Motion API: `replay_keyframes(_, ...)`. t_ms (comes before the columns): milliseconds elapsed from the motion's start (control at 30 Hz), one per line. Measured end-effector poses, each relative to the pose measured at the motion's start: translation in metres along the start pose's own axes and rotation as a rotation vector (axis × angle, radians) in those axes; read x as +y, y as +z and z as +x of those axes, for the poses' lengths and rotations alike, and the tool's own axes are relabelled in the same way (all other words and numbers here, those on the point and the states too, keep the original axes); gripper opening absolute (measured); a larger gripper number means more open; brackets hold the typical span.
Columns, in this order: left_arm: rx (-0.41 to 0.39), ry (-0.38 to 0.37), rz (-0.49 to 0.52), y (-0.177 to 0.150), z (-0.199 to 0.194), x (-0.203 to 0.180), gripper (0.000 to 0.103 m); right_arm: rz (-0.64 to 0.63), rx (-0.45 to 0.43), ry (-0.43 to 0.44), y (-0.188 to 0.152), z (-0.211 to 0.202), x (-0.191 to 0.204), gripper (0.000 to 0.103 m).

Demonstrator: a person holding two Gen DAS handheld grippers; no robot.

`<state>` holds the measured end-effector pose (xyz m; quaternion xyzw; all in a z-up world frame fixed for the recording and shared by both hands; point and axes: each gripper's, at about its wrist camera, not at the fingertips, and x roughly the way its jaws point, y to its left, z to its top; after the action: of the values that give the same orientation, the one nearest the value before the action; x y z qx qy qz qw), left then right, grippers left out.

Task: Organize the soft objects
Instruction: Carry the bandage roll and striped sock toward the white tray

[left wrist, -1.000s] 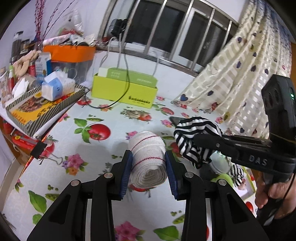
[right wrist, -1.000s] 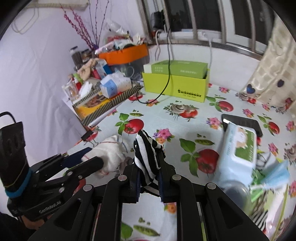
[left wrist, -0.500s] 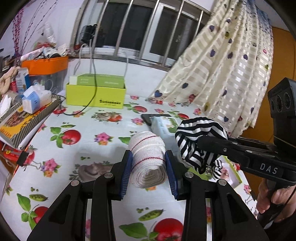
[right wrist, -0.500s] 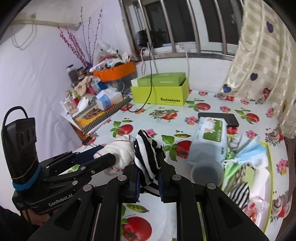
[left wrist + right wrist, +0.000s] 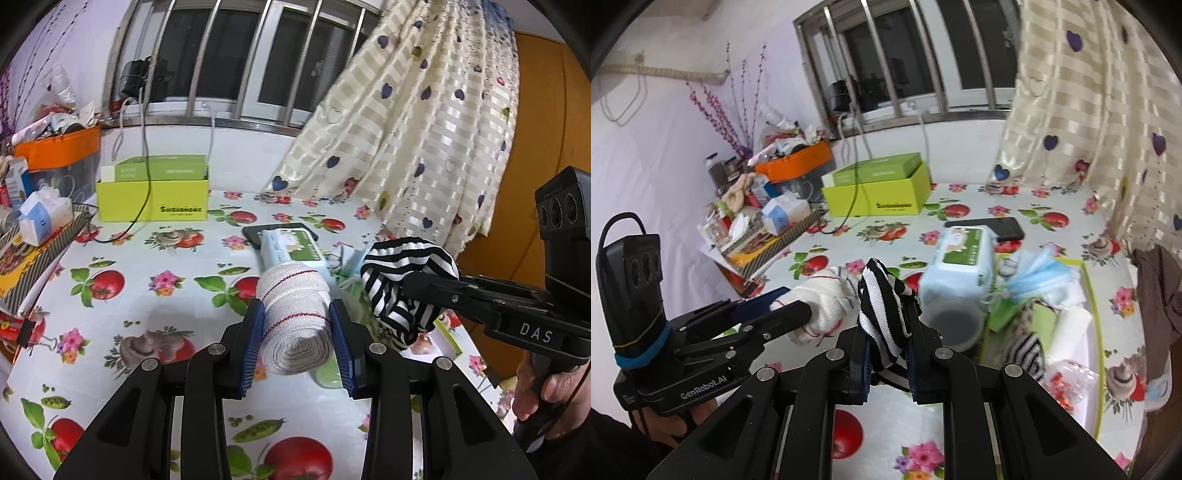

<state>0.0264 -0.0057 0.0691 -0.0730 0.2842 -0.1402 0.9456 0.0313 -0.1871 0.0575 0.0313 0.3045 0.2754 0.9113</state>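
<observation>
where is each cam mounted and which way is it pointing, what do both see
Left wrist: sits on the left gripper, looks along its fingers at the rolled white cloth it clamps, toward the window; a hand under the right gripper shows at right.
Right wrist: sits on the right gripper, shut on the striped cloth, facing the tray; the left gripper shows at left.
Shared: both cloths, the wipes pack and the yellow-green box.
</observation>
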Motion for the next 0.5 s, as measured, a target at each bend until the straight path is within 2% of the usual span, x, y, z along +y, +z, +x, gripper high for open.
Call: replay_keyframes(500, 0.016, -0.094, 0.082, 0.005, 0.014, -0.051, 0.037, 0.097, -0.031, -0.105, -0.017, -0.040, -0.057, 0.014)
